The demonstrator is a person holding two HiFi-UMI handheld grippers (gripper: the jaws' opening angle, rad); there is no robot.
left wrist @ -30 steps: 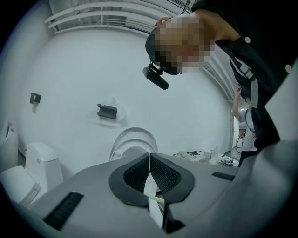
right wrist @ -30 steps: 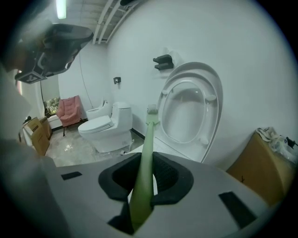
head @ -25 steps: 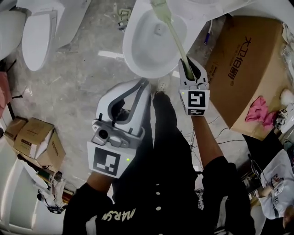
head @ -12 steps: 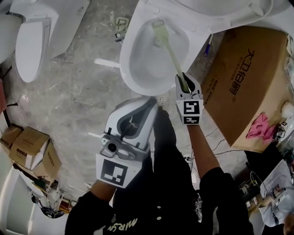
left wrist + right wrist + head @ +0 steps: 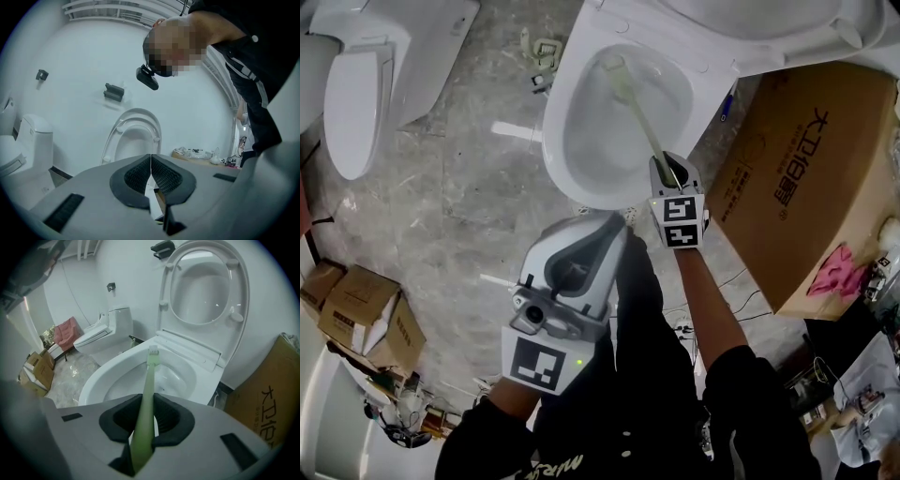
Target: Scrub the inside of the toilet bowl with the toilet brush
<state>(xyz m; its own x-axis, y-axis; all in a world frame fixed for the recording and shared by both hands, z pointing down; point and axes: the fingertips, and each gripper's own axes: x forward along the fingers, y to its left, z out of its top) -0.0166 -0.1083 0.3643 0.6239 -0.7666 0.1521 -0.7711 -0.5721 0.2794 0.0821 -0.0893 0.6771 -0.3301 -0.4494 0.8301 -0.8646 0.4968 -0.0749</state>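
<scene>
Inside the toilet bowl (image 5: pixel 561 150), toward its far wall, sits the head of the pale green toilet brush (image 5: pixel 639 108). The right gripper (image 5: pixel 671 171) clamps the long handle for reach, while the left gripper (image 5: pixel 602 225), jaws pressed together on nothing, hangs nearer, apparently kept clear.

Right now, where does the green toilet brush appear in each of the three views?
Head view: the toilet brush slants from the right tool up and left into the bowl.
Left gripper view: not in it.
Right gripper view: centre, rising from between the jaws to over the bowl.
Shared landmark: the raised toilet seat, upper right in the right gripper view.
</scene>
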